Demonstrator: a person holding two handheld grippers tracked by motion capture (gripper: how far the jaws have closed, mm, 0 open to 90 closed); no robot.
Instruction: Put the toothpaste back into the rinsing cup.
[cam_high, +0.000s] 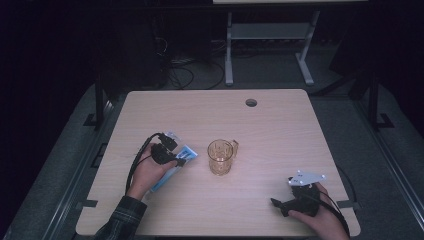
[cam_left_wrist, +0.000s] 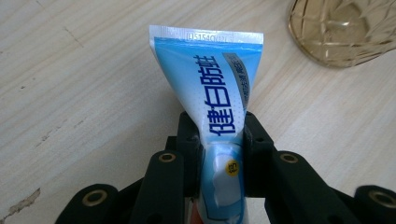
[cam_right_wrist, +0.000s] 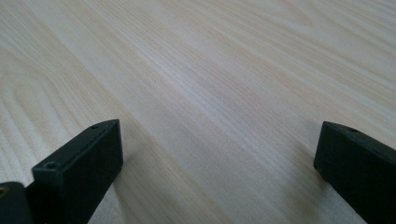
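A person sits at a pale wooden desk (cam_high: 280, 130) with a gripper in each hand. The left gripper (cam_left_wrist: 223, 135) is clenched on a blue and white toothpaste tube (cam_left_wrist: 217, 93), its two black jaws pressing the tube's sides partway along its length. In the left gripper view the tube runs straight out along the gripper's own line, its flat crimped end pointing away from the hand, and the end nearer the hand is hidden between the jaws. In the high view the left gripper (cam_high: 167, 154) and the toothpaste tube (cam_high: 186, 152) sit at the desk's left half, the tube's far end angled toward the middle of the desk.

An amber glass mug (cam_high: 221, 156) stands upright at the centre of the desk, just beside the tube's far end and to its right; its handle faces the far right. In the left gripper view the glass mug (cam_left_wrist: 343, 30) appears past the tube, up and to the right, apart from it.

The right gripper (cam_high: 280, 205) rests near the front right corner, well apart from the mug, its jaws spread wide over bare wood and grasping nothing. The left hand (cam_high: 150, 172) is clearly nearer the mug, so any move of the tube to the mug likely goes rightward.
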